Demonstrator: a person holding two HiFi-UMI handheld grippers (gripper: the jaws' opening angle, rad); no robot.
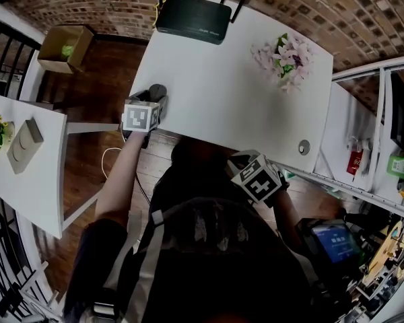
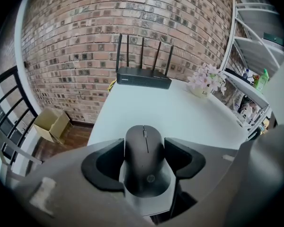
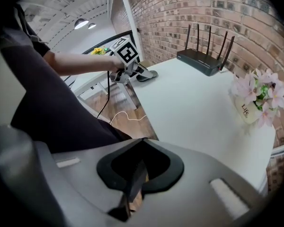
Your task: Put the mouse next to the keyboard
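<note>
The person wears a dark short-sleeved top [image 1: 215,261] crossed by pale grey straps [image 1: 147,264], filling the lower middle of the head view. The left gripper [image 2: 144,157] and right gripper [image 3: 140,167] have smooth grey shells with black rounded pads, and each carries a cube [image 1: 141,116] with black-and-white square markers.
</note>
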